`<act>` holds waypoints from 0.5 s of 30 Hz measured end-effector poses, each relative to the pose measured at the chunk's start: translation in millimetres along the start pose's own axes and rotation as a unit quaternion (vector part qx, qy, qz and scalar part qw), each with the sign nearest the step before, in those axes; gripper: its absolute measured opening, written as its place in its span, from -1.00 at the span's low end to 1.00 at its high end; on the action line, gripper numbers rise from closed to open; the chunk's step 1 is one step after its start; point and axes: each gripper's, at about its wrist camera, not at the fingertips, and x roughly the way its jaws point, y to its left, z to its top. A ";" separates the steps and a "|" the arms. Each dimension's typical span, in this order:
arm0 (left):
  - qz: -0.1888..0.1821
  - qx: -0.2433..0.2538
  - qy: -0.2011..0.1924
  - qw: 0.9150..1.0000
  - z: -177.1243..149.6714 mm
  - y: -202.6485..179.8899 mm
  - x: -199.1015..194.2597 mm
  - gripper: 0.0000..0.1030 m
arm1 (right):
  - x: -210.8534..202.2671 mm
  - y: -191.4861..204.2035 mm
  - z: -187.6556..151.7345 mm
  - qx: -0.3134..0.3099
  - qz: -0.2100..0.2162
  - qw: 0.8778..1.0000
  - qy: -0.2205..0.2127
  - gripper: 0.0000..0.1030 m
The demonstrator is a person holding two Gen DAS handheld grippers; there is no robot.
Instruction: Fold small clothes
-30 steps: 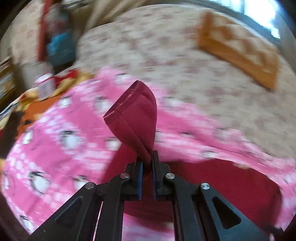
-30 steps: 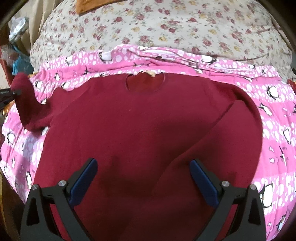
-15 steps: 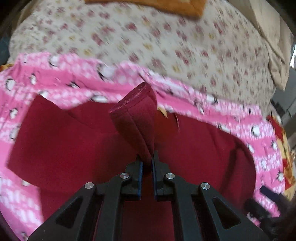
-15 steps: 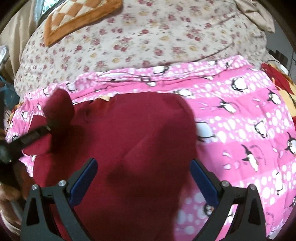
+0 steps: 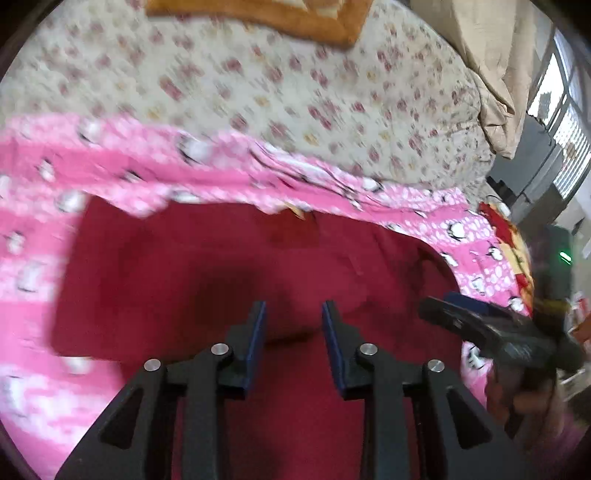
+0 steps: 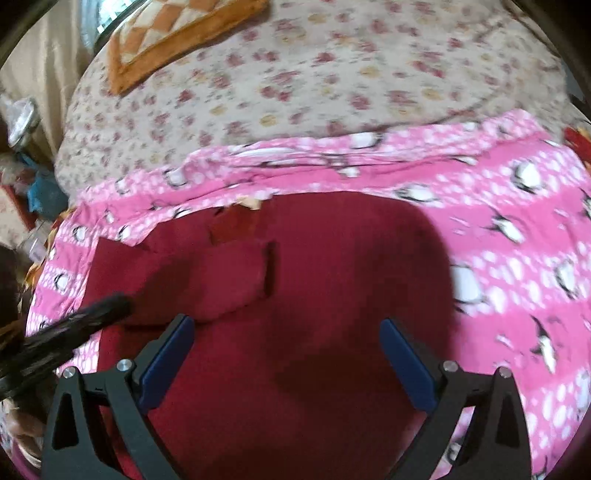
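Floral bedspread (image 6: 332,85) is overlaid by pink penguin sheet (image 6: 517,240) as folding surface. Maroon sweater (image 6: 314,295) is laid flat on it, sleeves tucked inward. Left gripper (image 5: 293,317) is parted narrowly, empty; right gripper (image 6: 284,354) is spread wide, empty.

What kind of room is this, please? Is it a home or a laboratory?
Most likely a bedroom in a home. The dark red top lies on a pink penguin-print blanket spread over a bed with a floral sheet, and an orange checked cushion lies at its far end.
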 end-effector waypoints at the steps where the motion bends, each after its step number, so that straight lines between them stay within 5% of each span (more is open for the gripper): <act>1: 0.015 0.000 -0.007 1.000 -0.5 6.2 -7.5 -0.81 | 6.4 4.1 1.7 -0.004 0.001 1.000 0.007 0.98; 6: 0.102 -0.039 -0.040 0.993 -8.7 60.0 -35.1 -0.81 | 47.6 27.3 16.8 -0.048 -0.018 0.998 0.021 0.79; 10: 0.126 -0.092 -0.029 0.987 -17.5 95.2 -36.3 -0.80 | 94.4 35.1 25.5 -0.060 -0.014 0.996 0.070 -0.42; 13: 0.144 -0.100 -0.029 0.984 -22.6 104.2 -33.6 -0.80 | 85.2 35.9 26.8 -0.062 -0.017 0.997 0.043 -0.80; 15: 0.154 -0.103 -0.027 0.982 -23.7 105.1 -29.8 -0.80 | 66.6 30.9 29.4 -0.057 -0.006 0.998 0.019 -0.80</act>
